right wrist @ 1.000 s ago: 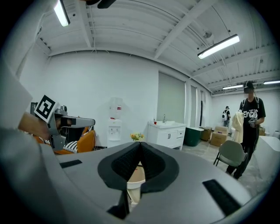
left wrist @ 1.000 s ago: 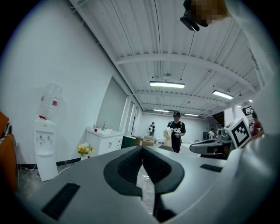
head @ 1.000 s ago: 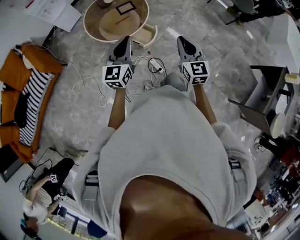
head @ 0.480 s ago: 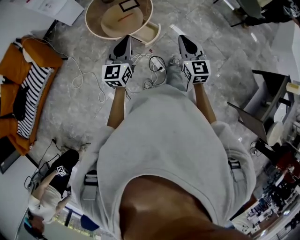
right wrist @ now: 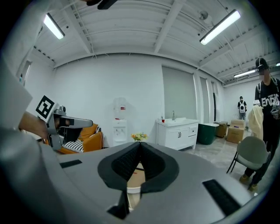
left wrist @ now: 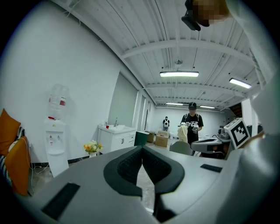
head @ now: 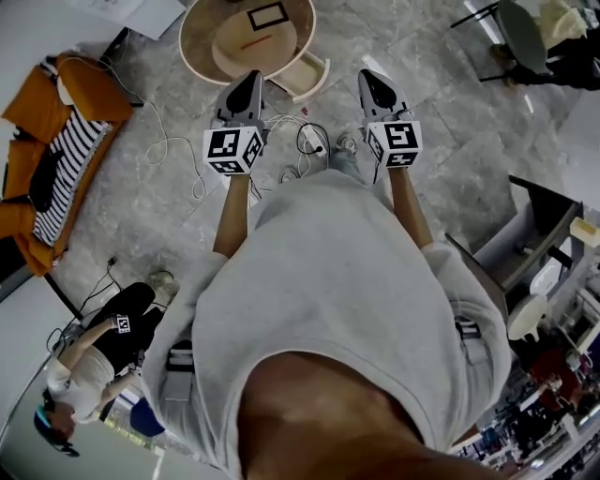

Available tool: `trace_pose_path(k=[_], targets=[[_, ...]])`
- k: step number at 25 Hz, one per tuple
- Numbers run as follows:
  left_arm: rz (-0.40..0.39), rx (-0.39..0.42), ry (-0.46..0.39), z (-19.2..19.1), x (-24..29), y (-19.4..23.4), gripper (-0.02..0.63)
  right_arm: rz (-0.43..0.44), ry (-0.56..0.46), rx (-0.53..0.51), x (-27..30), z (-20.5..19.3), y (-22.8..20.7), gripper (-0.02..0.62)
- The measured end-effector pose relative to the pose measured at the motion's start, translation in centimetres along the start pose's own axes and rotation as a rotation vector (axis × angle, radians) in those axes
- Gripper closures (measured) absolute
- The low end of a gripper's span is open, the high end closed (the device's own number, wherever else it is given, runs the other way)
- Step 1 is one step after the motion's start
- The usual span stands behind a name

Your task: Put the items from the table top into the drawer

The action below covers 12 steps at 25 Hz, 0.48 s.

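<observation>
In the head view a round, light wooden table [head: 202,52] stands ahead on the marble floor, with its small drawer [head: 302,77] pulled open at the near right. A black-framed flat item [head: 267,16] and a thin red item [head: 255,42] lie on the top. My left gripper [head: 250,81] is held out level, shut and empty, its tip just short of the table's near edge. My right gripper [head: 367,79] is shut and empty too, to the right of the drawer. In the right gripper view [right wrist: 140,148] the table's wood shows through the slit below the shut jaws. Shut jaws also fill the left gripper view [left wrist: 141,151].
An orange sofa [head: 80,98] with a striped cushion is at the left. Cables and a power strip [head: 311,139] lie on the floor between the grippers. A person [head: 94,356] crouches at lower left. A chair [head: 521,33] and a desk [head: 539,234] are at the right.
The table and drawer have come closer to both gripper tips as I walk toward them. Both grippers stay shut and side by side.
</observation>
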<state>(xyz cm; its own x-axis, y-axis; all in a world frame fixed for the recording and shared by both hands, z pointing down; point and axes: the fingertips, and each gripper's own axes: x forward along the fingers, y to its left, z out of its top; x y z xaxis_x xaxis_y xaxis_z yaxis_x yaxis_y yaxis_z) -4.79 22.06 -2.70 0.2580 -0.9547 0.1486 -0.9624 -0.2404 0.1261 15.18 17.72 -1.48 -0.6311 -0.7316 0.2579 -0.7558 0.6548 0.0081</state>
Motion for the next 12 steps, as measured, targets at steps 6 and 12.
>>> trace_pose_path(k=[6, 12], targets=[[0.119, 0.007, 0.019, 0.7, 3.8, -1.9, 0.591, 0.107, 0.007, 0.006, 2.2, 0.0, -6.1, 0.571], [0.233, 0.014, 0.038, 0.7, 6.1, -4.1, 0.591, 0.212, 0.007, 0.02, 3.2, -0.7, -9.9, 0.572]])
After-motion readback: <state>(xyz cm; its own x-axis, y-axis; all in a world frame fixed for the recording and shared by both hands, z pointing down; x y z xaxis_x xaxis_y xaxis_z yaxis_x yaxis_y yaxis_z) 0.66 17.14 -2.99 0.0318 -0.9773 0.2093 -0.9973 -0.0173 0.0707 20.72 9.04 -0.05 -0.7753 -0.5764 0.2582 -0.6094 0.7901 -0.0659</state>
